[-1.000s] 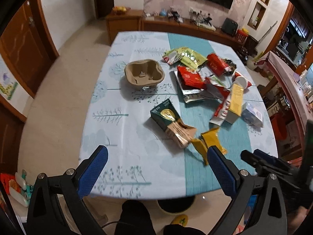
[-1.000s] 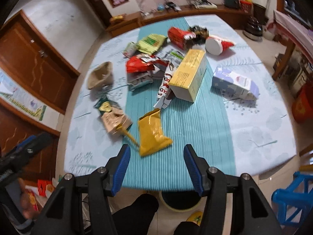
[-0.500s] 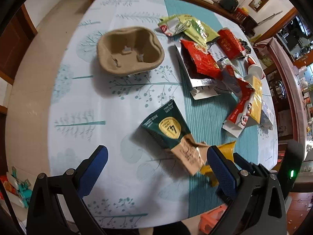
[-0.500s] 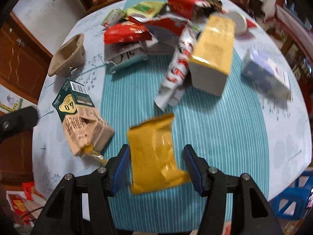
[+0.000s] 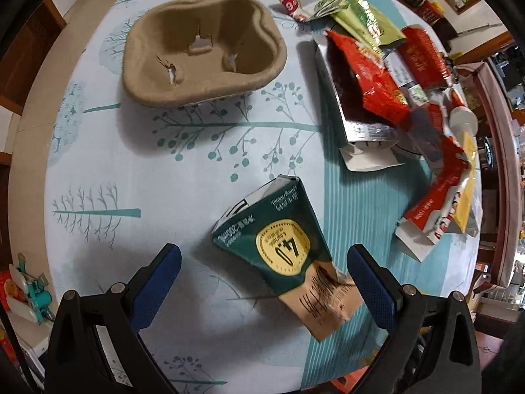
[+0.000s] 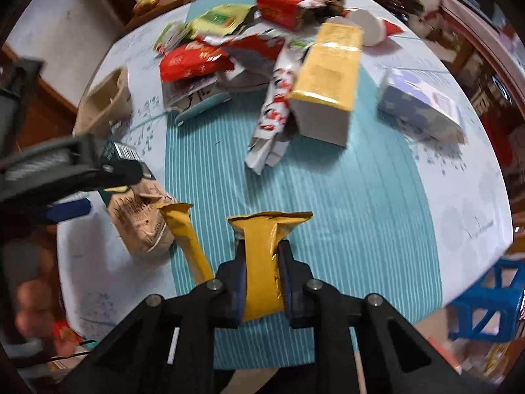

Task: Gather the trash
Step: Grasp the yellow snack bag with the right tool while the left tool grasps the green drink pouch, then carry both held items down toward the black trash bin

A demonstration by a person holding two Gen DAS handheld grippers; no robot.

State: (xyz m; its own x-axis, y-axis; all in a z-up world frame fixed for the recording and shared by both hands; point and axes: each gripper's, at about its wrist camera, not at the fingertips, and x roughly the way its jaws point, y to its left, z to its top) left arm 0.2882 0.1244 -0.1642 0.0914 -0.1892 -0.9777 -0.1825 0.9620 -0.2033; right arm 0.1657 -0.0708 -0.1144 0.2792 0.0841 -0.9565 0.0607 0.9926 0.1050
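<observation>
Yellow wrapper (image 6: 261,262) pinched as R gripper (image 6: 261,256) closes, L gripper (image 5: 262,267) steep-down, closing from wide astride green carton (image 5: 282,249)

**Even indoor light, blur on the right**

Lit softly from above, with soft shadows under the cardboard tray (image 5: 203,46) and the green carton (image 5: 282,246). Sharp in the left wrist view apart from smearing at right. Blurred throughout the right wrist view, worst at far left. Strongly bowed at the edges, with black corners. Mild glare on the yellow box (image 6: 328,69).
</observation>
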